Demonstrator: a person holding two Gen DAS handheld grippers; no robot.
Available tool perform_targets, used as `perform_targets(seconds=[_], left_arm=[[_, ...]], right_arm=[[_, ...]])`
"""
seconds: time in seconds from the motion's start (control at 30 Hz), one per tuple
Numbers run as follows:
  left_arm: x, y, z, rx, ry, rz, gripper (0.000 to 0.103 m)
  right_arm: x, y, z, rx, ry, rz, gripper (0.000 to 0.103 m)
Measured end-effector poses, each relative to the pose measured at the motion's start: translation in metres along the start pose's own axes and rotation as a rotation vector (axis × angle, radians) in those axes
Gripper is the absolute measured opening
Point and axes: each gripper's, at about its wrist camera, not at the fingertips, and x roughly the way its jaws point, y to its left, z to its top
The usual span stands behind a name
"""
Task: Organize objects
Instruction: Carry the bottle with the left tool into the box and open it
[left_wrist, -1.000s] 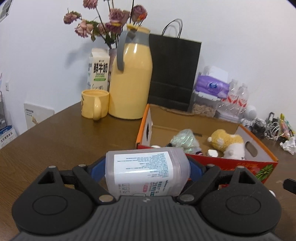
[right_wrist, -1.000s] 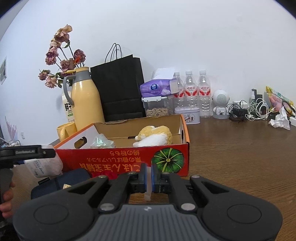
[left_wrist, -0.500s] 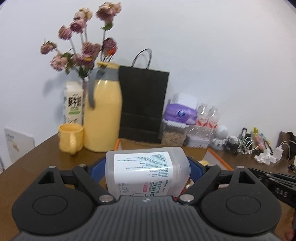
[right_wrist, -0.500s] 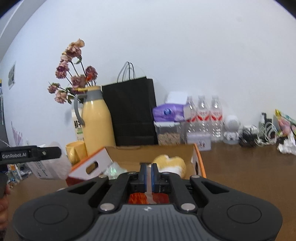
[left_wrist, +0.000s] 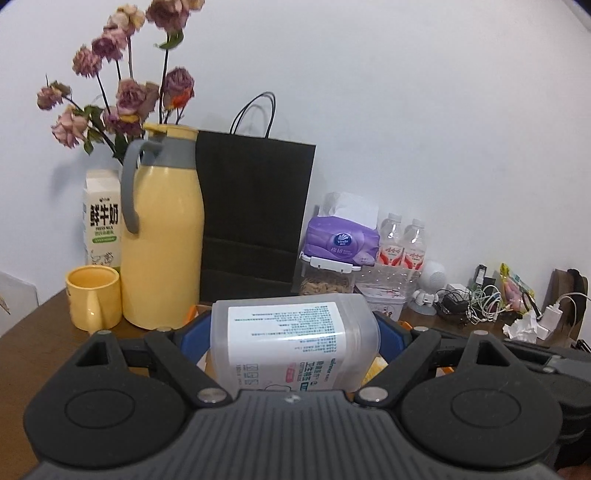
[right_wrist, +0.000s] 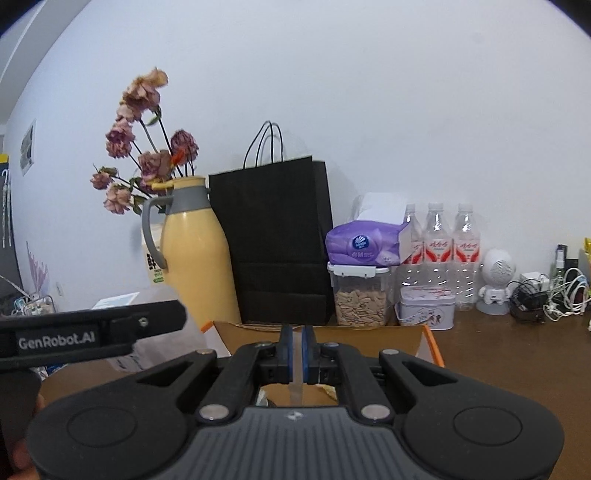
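My left gripper (left_wrist: 291, 332) is shut on a translucent plastic container (left_wrist: 295, 343) with a white printed label, lying sideways between the blue pads. It hangs over the near edge of an orange-rimmed cardboard box (left_wrist: 405, 326), which is mostly hidden behind it. My right gripper (right_wrist: 296, 354) is shut above the same cardboard box (right_wrist: 428, 343). A thin pale strip shows between its pads; I cannot tell what it is. A finger of the left gripper (right_wrist: 110, 328) reaches in from the left of the right wrist view, with the container blurred behind it.
Along the wall behind the box stand a yellow jug (left_wrist: 162, 251), a yellow mug (left_wrist: 92, 299), a milk carton (left_wrist: 102, 221), dried flowers (left_wrist: 125, 96), a black paper bag (left_wrist: 255, 221), a tissue pack (left_wrist: 341, 240), water bottles (right_wrist: 437, 243), and tangled cables (left_wrist: 476, 299).
Both grippers have risen and moved forward over the cardboard box, so its inside has dropped out of sight. The left keeps its hold on the container and the right stays shut.
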Motion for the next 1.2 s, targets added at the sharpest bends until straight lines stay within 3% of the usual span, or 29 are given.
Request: perform_targets(seconds=[0.33,0.47,0.63,0.73,0.8,0.97,1.07,1.2], left_arm=[[0.062,0.011,-0.008,-0.002,0.089,0.032,0.089],[0.077,0.013,-0.02,0.017,0.143,0.051,0.089],[0.077,0.01,-0.025,0.052,0.138,0.058,0.09],[0.073,0.01,-0.025,0.057,0.12,0.073,0.101],[0.068,0.012,-0.024,0.06,0.098,0.082,0.103],[0.064,0.015,-0.021,0.043,0.091,0.095,0.103],[0.063,0.013,-0.02,0.045,0.092,0.097,0.103],[0.059,0.011,-0.019,0.049,0.082,0.089,0.103]], right_arm=[[0.071,-0.011,-0.013,-0.002,0.108,-0.022,0.004],[0.085,-0.021,-0.026,0.018,0.148,-0.029,0.004],[0.088,-0.024,-0.033,0.019,0.18,-0.027,0.005],[0.084,-0.024,-0.033,0.009,0.181,-0.04,0.01],[0.081,-0.025,-0.033,0.003,0.181,-0.061,0.017],[0.071,-0.034,-0.03,0.014,0.166,-0.114,0.09],[0.064,-0.04,-0.027,0.031,0.147,-0.132,0.101],[0.061,-0.044,-0.025,0.045,0.145,-0.132,0.103]])
